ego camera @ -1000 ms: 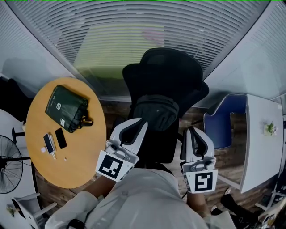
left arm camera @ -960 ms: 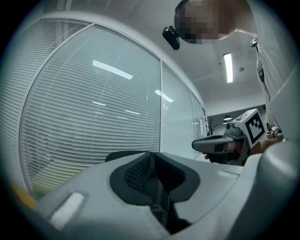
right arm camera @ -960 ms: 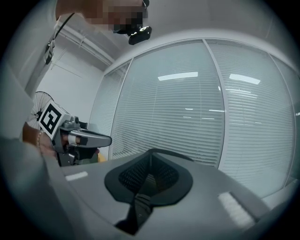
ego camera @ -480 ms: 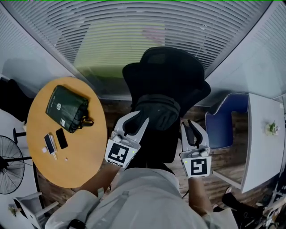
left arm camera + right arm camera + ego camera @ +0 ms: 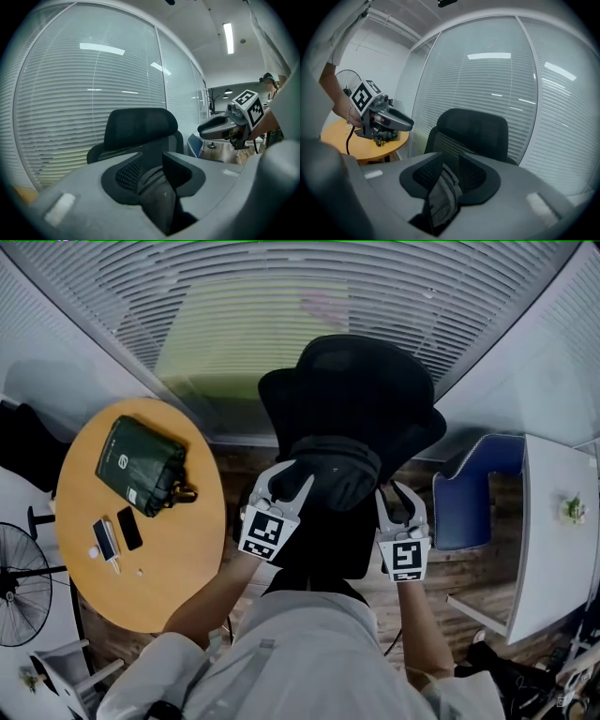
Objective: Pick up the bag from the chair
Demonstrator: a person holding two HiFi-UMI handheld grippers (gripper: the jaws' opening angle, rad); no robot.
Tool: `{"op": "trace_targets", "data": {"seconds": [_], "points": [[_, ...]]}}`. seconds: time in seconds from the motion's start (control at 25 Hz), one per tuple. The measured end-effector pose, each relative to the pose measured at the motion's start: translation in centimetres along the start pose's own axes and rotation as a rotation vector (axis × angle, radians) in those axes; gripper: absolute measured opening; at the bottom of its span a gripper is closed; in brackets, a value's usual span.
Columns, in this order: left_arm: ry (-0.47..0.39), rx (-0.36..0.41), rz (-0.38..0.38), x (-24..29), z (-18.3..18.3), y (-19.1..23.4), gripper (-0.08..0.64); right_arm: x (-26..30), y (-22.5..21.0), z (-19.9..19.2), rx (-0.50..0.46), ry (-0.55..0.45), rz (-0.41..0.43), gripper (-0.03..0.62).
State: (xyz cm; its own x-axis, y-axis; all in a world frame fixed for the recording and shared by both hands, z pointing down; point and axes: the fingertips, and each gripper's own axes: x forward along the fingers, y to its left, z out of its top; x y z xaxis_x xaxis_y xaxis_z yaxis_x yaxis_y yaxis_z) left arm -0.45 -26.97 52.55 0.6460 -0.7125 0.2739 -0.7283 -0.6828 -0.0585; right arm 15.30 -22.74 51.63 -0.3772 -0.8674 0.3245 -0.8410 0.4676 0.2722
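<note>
We have both claws released, jaws spread. The left gripper sits at the bag's left flank and the right gripper at its right. Each gripper view shows dark cloth in the gap between the textured black pads, though we cannot quite tell whether they touch it yet. The bag lies slumped on the seat of the black office chair, which stands off the left edge of the white desk, with a blue chair between them.

The bag is soft, dark grey woven fabric with curved seams and no stiff edge. If we clench on a loose fold alone, the cloth may slide out, or the bag may sag and tip on the lift. An office chair like this likely swivels, so an uneven push could turn the seat away from us. Its back looks like mesh, and its headrest is rounded and padded.
</note>
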Motion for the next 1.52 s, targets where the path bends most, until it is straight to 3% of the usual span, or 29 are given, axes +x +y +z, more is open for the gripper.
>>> {"op": "trace_targets", "data": {"seconds": [0.36,0.72,1.04,1.52], "points": [[0.160,0.043,-0.005,3.7,-7.7,1.5,0.156,4.1,0.2,-5.9,-0.011,0.107,0.030,0.133],[0.285,0.077,-0.031,7.1,-12.9,2.0,0.178,7.8,0.5,-11.4,-0.019,0.223,0.060,0.153],[0.363,0.094,-0.037,9.0,-16.2,3.1,0.201,11.0,0.8,-15.0,-0.010,0.317,0.088,0.177],[0.461,0.052,-0.074,10.8,-20.7,4.0,0.282,13.7,1.2,-18.5,0.034,0.415,0.138,0.250]]}}
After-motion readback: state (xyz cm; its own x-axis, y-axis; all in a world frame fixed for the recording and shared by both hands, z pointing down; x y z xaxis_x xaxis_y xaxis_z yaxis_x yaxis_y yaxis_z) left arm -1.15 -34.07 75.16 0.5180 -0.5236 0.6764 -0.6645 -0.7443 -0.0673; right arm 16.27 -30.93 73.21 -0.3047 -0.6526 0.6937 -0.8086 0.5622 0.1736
